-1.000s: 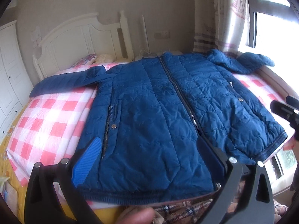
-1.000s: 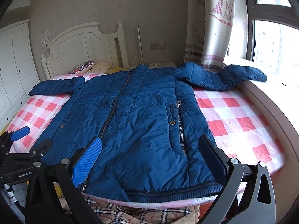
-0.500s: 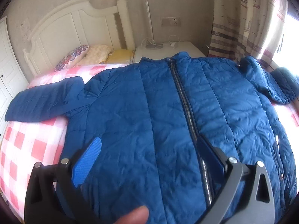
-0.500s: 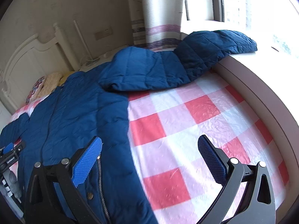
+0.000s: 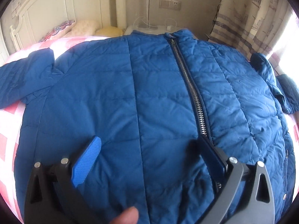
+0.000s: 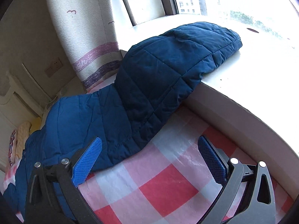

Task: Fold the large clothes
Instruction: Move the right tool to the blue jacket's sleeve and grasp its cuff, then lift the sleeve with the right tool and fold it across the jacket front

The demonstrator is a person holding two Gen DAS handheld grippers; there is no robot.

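Nowhere in either view is any readable brand, label or lettering showing; the small tag-like marks on the headboard (image 5: 15, 12) are too blurred to read.

Over the jacket (image 5: 149, 97), the left claw (image 5: 151, 149) is hanging with its jaws spread wide and gripping nothing. Its blue left pad (image 5: 86, 161) is sitting above the quilted chest panel, and the darker right pad (image 5: 211, 153) is lining up just beside the lower run of the zipper (image 5: 192, 85); whether either pad is touching the fabric cannot be told. A fingertip (image 5: 127, 215) is poking into the bottom edge of that view.

The jacket is lying front-up and zipped on the bed, which is covered by a red-and-white checked sheet (image 6: 168, 188). Its collar is pointing toward the headboard, with pillows (image 5: 74, 28) beyond it, and one sleeve is stretching out to the left.

At the other side, the right claw (image 6: 149, 156) is also standing wide open and empty above the checked sheet. Its left pad (image 6: 87, 160) is overlapping the lower edge of the other sleeve (image 6: 158, 78), while its right pad (image 6: 211, 160) is sitting over bare sheet. That sleeve is draping off the bed, its cuff end resting on the white windowsill (image 6: 252, 74), beside a patterned curtain (image 6: 84, 29).
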